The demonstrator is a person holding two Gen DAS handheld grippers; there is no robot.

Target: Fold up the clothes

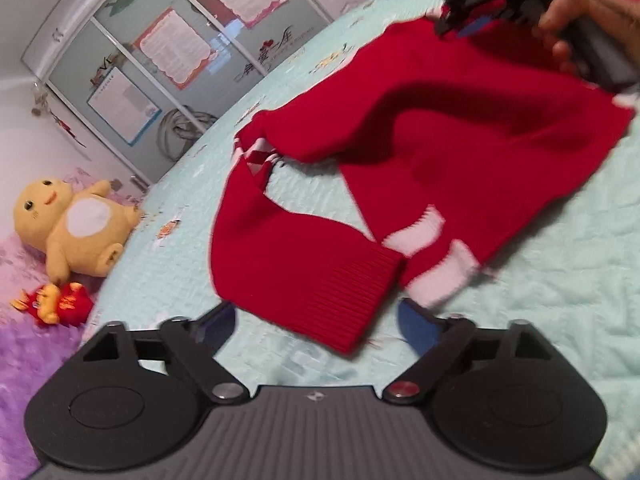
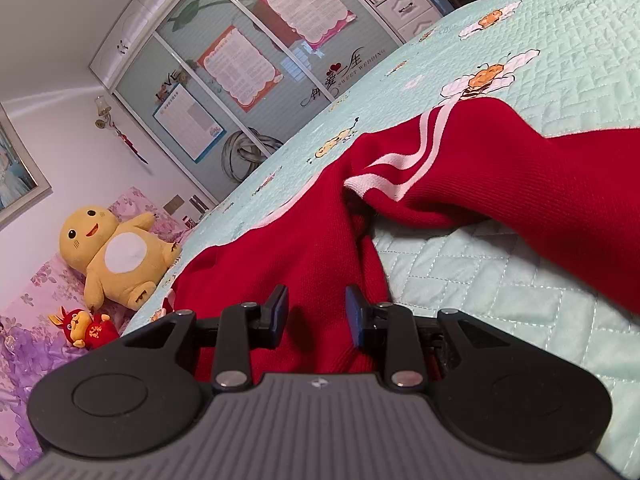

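Note:
A red knit sweater (image 1: 460, 140) with white stripes lies spread on a mint quilted bed (image 1: 560, 280). My left gripper (image 1: 318, 320) is open wide just in front of the sweater's ribbed hem (image 1: 352, 292), its pads touching nothing. A white-striped cuff (image 1: 416, 236) lies beside that hem. At the top right a hand holds my right gripper (image 1: 456, 26) at the sweater's far edge, where the cloth is lifted off the bed. In the right wrist view that gripper (image 2: 318, 314) is shut on a bunch of the red sweater (image 2: 312, 240), and a striped sleeve (image 2: 420, 160) lies ahead.
A yellow plush toy (image 1: 76, 224) and a small red toy (image 1: 60, 300) lie on pink and purple bedding (image 1: 32, 360) at the left. A wardrobe with glass doors and posters (image 2: 240, 60) stands beyond the bed. Bare quilt (image 2: 480, 280) shows to the right of the sweater.

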